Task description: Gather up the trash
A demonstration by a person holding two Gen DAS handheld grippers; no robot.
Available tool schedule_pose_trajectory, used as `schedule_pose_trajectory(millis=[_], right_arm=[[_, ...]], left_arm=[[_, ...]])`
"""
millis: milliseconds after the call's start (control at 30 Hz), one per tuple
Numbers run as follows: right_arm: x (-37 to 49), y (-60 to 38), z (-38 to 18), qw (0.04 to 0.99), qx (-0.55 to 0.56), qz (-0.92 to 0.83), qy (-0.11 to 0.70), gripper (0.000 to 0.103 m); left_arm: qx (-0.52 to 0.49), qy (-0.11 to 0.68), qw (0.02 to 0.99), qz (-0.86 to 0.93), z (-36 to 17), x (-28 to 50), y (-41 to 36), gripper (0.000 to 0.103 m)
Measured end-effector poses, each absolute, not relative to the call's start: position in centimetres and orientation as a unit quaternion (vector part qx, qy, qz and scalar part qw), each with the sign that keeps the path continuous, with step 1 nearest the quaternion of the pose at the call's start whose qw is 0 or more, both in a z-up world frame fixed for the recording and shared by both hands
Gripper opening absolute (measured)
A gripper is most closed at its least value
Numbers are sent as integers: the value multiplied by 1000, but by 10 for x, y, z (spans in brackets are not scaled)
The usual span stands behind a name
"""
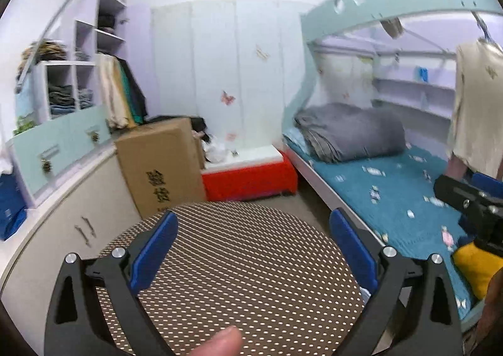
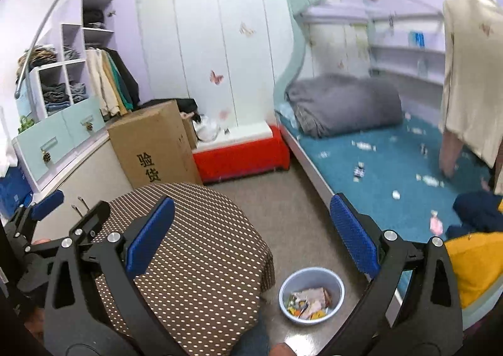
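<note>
In the right wrist view a pale blue trash bin stands on the floor between the table and the bed, holding several crumpled wrappers. More scraps lie on the teal bedspread: a dark wrapper, a white scrap and a pink wrapper. My right gripper is open and empty, above the gap between table and bed. My left gripper is open and empty too, held over the round table. The right gripper shows at the right edge of the left wrist view, over the bed.
The round table has a brown dotted cloth. A tall cardboard box leans by the white cabinet. A red bench stands at the wardrobe. A grey folded blanket and a yellow cushion lie on the bed. A garment hangs over it.
</note>
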State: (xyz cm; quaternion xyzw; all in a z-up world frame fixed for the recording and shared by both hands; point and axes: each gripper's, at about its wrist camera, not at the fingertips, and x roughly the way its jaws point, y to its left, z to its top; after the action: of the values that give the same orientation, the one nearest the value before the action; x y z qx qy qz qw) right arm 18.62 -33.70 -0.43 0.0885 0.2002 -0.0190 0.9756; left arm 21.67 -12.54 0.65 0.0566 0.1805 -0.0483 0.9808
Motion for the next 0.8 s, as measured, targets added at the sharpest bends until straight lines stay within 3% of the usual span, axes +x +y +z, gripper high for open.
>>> schedule_pose_trajectory(millis=[333,800], right_arm=[[151,-286,27,989,47,-9,138,97],[130,-263,41,993,36,-1,111,97]], left_arm=[[6,130,991,-22,34,171,-85,95],[-8,94,996,-1,49,137,-66,96]])
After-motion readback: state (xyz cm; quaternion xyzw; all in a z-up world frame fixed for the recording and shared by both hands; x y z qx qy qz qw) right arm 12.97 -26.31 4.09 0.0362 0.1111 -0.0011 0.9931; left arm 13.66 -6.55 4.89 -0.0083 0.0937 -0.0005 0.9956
